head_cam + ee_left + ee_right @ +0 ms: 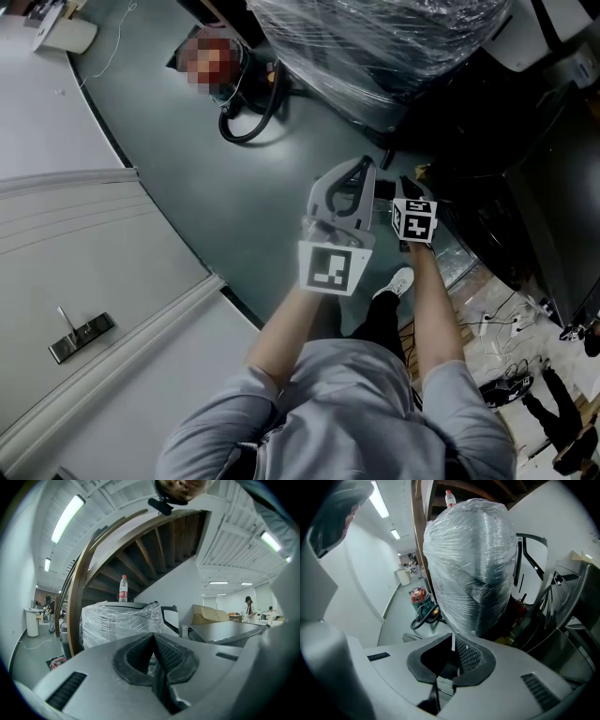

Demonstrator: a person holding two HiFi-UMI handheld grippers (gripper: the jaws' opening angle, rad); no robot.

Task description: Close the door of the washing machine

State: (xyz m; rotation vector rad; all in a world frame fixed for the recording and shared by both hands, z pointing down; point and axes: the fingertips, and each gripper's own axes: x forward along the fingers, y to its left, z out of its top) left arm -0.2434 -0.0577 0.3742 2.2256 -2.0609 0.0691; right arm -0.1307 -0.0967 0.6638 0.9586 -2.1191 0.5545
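Note:
I cannot make out a washing machine or its door with certainty in any view. In the head view both grippers are held close together in front of the person, over the grey-green floor. My left gripper (360,171) is the grey one with a marker cube, and my right gripper (409,192) sits just to its right. In the left gripper view the ribbed pads (164,651) meet with nothing between them. The right gripper's pads (468,654) also meet on nothing. Both point toward a big plastic-wrapped bundle (375,42) (119,620) (471,559).
A water bottle (123,588) stands on the wrapped bundle. A vacuum cleaner with a black hose (246,103) (419,603) lies on the floor beyond. White panels (84,244) fill the left. Dark machinery (525,187) and cables (506,328) crowd the right. People stand far off.

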